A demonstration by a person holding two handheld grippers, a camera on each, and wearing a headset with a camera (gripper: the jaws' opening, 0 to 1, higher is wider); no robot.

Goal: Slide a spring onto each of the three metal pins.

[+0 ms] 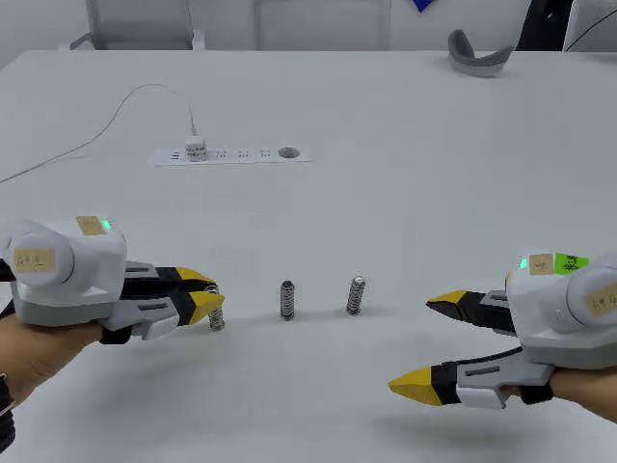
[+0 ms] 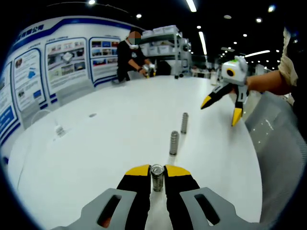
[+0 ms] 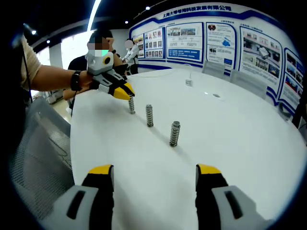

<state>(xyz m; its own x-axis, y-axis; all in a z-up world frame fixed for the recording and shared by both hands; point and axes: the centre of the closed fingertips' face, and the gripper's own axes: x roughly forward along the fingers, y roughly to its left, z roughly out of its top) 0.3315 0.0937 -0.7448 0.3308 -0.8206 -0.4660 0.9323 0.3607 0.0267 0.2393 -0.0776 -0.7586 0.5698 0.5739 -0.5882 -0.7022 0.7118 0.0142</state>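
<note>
Both held level: left gripper [image 1: 210, 294] clamps the leftmost spring [image 1: 216, 319]; right gripper [image 1: 413, 344] gapes lower right, other springs [image 1: 286, 300] between

A wide white desk [image 1: 434, 193] carries a white power strip [image 1: 231, 154] with a plug and a thin cable [image 1: 106, 121] trailing off to the left, and grey chairs [image 1: 135, 24] stand at its far edge. Blue-bordered display boards [image 3: 201, 36] line the curved wall. Strip lights [image 2: 192, 5] and spotlights shine from a dark ceiling above storage shelves [image 2: 168, 48].
</note>
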